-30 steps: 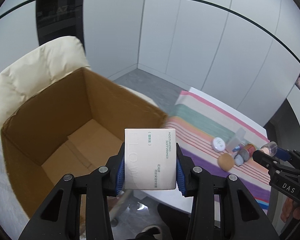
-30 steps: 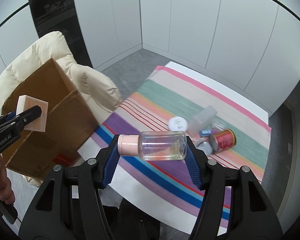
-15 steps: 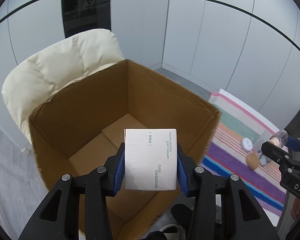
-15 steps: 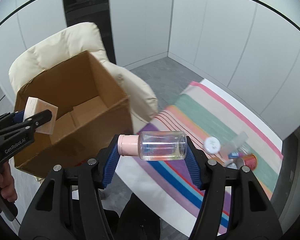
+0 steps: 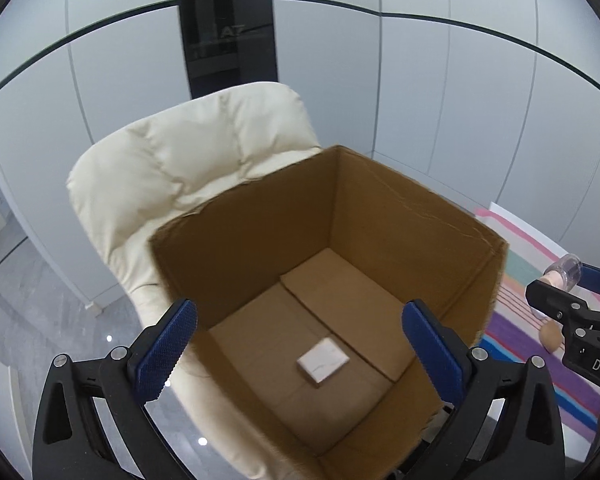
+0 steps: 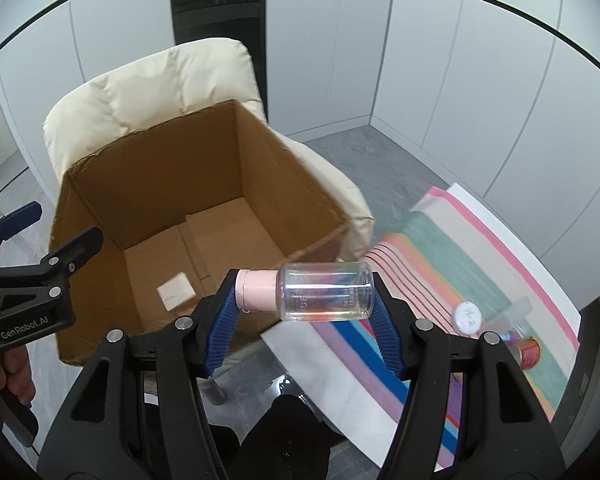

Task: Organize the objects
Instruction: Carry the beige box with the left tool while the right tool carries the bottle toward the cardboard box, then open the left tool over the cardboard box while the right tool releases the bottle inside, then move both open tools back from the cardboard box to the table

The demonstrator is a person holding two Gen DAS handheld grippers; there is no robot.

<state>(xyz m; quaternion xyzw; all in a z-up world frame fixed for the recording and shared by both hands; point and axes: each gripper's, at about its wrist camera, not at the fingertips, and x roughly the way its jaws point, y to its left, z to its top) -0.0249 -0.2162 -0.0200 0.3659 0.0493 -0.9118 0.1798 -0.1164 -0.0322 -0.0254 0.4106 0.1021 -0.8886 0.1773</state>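
Observation:
An open brown cardboard box (image 5: 380, 208) stands on a cream padded chair (image 5: 172, 160). A small white carton (image 5: 323, 362) lies on the box's floor, also seen in the right wrist view (image 6: 175, 292). My left gripper (image 5: 298, 312) hangs over the box, its jaws opening wide with nothing between them. My right gripper (image 6: 304, 292) is shut on a clear bottle (image 6: 324, 296) with a pink cap, held sideways just outside the box's near right corner. The cardboard box (image 6: 284, 184) and left gripper (image 6: 62, 226) lie to its left.
A table with a striped cloth (image 6: 460, 248) sits right of the chair. On it lie a white round lid (image 6: 467, 318), a clear container (image 6: 512, 316) and a red can (image 6: 529, 352). A hand (image 6: 14, 372) holds the left gripper's handle. Grey floor and white walls surround.
The left gripper let go of the white carton, which dropped to the box's floor, and its jaws spread wide. Both grippers moved left toward the box; the bottle stays gripped.

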